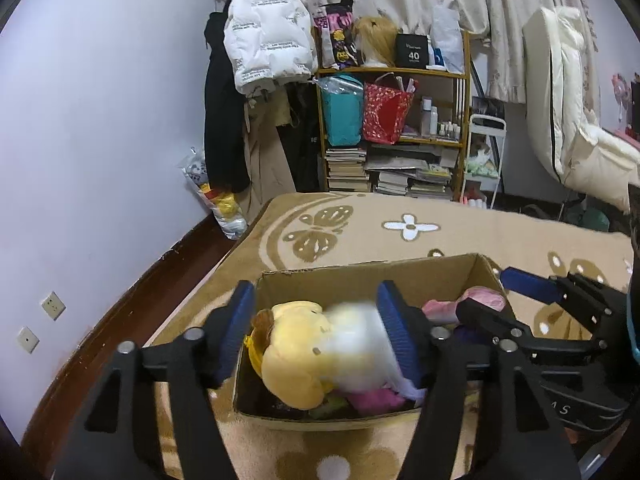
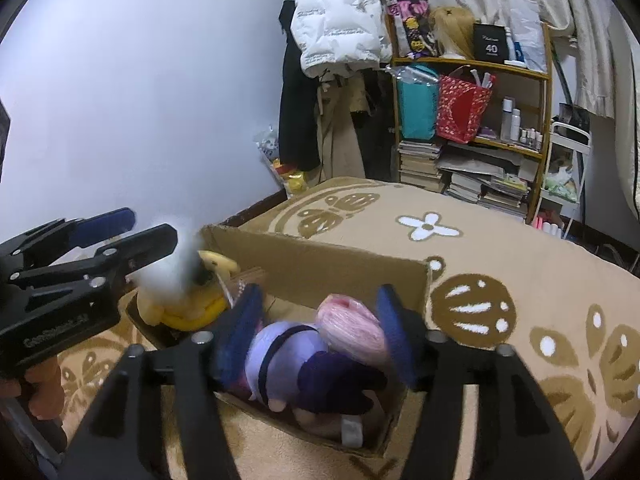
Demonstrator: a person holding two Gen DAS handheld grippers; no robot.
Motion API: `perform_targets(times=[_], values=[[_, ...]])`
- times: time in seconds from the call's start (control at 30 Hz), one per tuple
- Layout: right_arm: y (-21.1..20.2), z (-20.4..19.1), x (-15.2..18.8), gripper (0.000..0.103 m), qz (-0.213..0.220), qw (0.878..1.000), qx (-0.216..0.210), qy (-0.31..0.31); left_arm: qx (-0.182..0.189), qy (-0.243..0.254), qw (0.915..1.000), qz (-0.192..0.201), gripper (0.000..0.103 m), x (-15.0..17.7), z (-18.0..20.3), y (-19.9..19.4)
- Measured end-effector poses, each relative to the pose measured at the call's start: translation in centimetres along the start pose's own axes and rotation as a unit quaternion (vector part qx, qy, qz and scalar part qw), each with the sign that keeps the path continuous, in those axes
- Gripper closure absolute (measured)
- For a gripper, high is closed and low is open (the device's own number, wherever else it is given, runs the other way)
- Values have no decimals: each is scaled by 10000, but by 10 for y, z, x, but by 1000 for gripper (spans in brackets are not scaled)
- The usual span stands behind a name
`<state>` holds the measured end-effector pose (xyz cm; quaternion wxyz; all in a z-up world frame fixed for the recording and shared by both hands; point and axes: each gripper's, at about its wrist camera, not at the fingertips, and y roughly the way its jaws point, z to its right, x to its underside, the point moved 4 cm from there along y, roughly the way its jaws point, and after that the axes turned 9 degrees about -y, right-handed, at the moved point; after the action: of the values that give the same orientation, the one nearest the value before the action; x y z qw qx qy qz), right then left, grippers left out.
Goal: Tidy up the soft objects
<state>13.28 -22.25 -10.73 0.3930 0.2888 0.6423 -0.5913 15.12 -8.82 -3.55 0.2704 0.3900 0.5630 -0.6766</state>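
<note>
An open cardboard box (image 1: 360, 276) (image 2: 320, 256) sits on the patterned rug and holds several plush toys. A yellow-and-white plush doll (image 1: 304, 352) (image 2: 188, 292) is blurred at the box's left end, between the spread blue pads of my left gripper (image 1: 320, 332); whether the pads touch it I cannot tell. My right gripper (image 2: 320, 328) is open over the box's right end, above a purple plush doll (image 2: 292, 364) and a pink plush (image 2: 352, 324). The right gripper also shows in the left wrist view (image 1: 520, 292), the left gripper in the right wrist view (image 2: 136, 232).
The beige rug with butterfly and flower patterns (image 1: 408, 228) surrounds the box. A wooden shelf with bags, books and bottles (image 1: 392, 120) stands behind, with hanging coats (image 1: 264, 28) to its left. The wall (image 1: 100, 120) and dark baseboard run along the left.
</note>
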Motion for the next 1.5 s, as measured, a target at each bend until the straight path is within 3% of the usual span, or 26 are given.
perform_targets(times=[0.17,0.23,0.43,0.63,1.0,1.5], values=[[-5,-1,1,33,-52,10000,-10,5,-118,-155,9998,17,17,-1,-11,-7],[-7,-3,3,26,-65,10000,-12,5,-241,-188,9995,86,10,-2,-16,-11],[-18,-8,5,15,-113,9999,54,-30,-425,-436,9978,260,1,0,-29,-29],[-39,-8,7,0,-43,9998,146,118,-472,-562,9966,368,1,1,-37,-51],[-81,-6,9,0,98,9990,228,360,-647,-187,9966,467,1,5,-32,-93],[-134,-13,21,0,388,9973,232,585,-511,-380,9965,546,1,23,-46,-153]])
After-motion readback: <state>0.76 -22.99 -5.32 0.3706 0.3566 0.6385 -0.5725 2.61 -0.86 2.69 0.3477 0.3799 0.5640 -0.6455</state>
